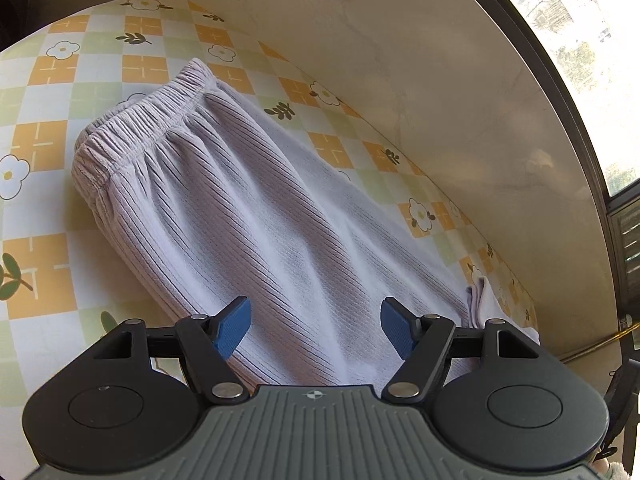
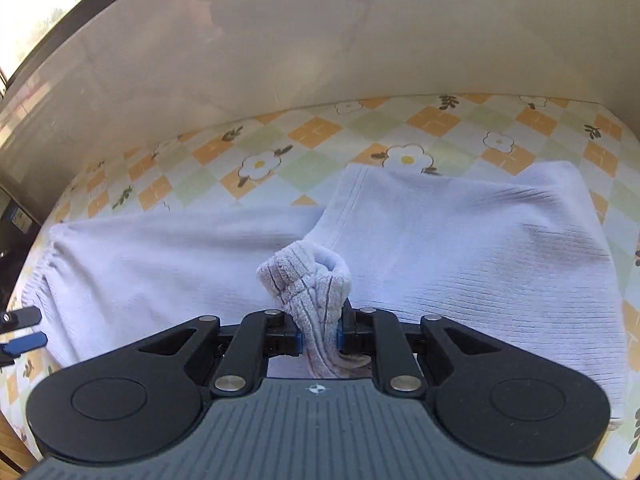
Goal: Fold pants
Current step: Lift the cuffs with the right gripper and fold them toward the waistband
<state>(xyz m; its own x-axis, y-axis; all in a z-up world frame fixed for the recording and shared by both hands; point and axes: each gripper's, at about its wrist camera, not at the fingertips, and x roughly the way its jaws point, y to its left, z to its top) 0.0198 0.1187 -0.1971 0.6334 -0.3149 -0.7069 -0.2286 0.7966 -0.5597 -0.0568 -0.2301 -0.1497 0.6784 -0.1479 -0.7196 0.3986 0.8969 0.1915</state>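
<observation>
Pinching a bunched fold of the pants (image 2: 308, 292) on the checkered tablecloth (image 2: 320, 136), your right gripper (image 2: 319, 338) is clamped tight while your left gripper (image 1: 316, 326) hovers wide apart above them.

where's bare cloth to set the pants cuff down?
Free: checkered tablecloth between pants and wall; also past the waistband. Crowded: centre, under the open left gripper and the right gripper pinching fabric.

One pants (image 1: 248, 216), two claws, one tablecloth (image 1: 48, 136).
</observation>
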